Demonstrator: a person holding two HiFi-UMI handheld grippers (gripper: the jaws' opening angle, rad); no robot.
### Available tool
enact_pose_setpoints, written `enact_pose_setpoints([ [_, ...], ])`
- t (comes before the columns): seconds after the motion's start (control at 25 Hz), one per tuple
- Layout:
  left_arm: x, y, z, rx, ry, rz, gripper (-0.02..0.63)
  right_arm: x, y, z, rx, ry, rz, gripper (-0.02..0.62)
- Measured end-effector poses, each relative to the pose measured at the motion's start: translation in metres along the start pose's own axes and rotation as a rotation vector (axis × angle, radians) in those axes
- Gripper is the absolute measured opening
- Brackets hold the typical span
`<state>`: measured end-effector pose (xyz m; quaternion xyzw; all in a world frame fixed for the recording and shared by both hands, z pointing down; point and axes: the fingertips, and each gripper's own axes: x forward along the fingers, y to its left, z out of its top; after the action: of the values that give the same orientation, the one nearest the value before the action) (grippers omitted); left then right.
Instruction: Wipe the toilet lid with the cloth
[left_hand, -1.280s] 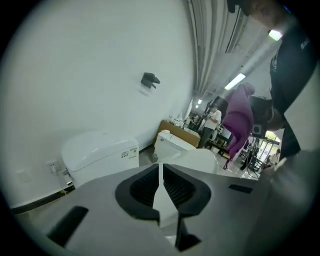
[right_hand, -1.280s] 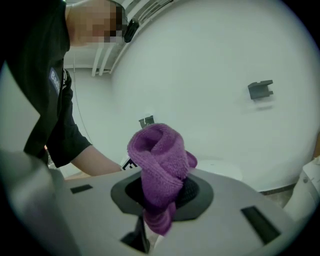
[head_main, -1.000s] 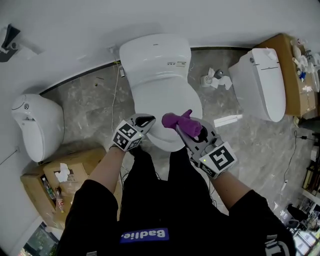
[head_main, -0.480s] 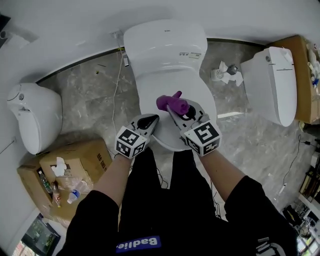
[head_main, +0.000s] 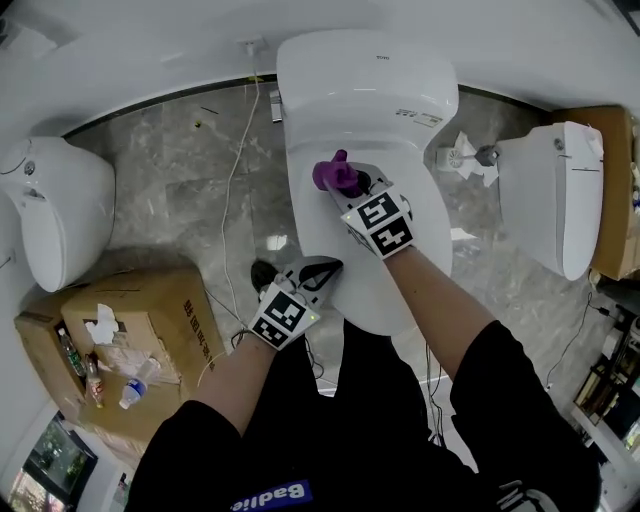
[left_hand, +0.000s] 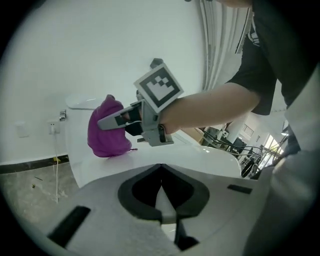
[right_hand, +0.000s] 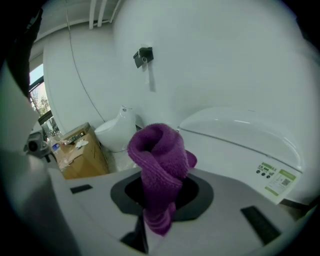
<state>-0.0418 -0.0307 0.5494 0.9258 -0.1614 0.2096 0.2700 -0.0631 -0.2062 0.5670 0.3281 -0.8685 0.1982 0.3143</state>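
The white toilet lid (head_main: 375, 285) is down. A bunched purple cloth (head_main: 330, 173) rests on the rear part of the lid, just in front of the tank (head_main: 365, 75). My right gripper (head_main: 350, 186) is shut on it, and in the right gripper view the cloth (right_hand: 160, 160) bulges out between the jaws. My left gripper (head_main: 327, 266) is at the lid's front left edge, shut with nothing in it. In the left gripper view the closed jaws hover low over the lid (left_hand: 100, 167), with the cloth (left_hand: 105, 134) and the right gripper (left_hand: 111, 120) beyond them.
A second toilet (head_main: 55, 220) stands on the left and a third (head_main: 550, 195) on the right. A cardboard box (head_main: 150, 310) with bottles and tissue sits at the lower left. A cable (head_main: 232, 190) trails over the marble floor, and crumpled paper (head_main: 462, 155) lies by the tank.
My right gripper has carried the cloth down and away from the person, onto the rear of the lid. My left gripper has sunk lower at the lid's front edge.
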Motion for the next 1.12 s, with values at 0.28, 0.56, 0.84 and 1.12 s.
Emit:
enact_pose_setpoints([
  [0.28, 0.002, -0.002, -0.020, -0.046, -0.056, -0.005, 0.017, 0.050, -0.015, -0.029, -0.021, 0.055, -0.006, 0.083],
  [0.56, -0.025, 0.004, -0.006, -0.048, -0.087, 0.066, 0.017, 0.084, -0.004, -0.035, -0.120, 0.188, 0.035, 0.083],
  [0.84, -0.036, 0.007, 0.003, -0.051, -0.102, 0.129, 0.017, 0.088, -0.008, -0.053, -0.143, 0.274, 0.099, 0.083],
  [1.12, -0.026, -0.005, 0.027, -0.036, -0.125, 0.171, 0.017, 0.050, -0.070, -0.086, -0.076, 0.289, 0.033, 0.083],
])
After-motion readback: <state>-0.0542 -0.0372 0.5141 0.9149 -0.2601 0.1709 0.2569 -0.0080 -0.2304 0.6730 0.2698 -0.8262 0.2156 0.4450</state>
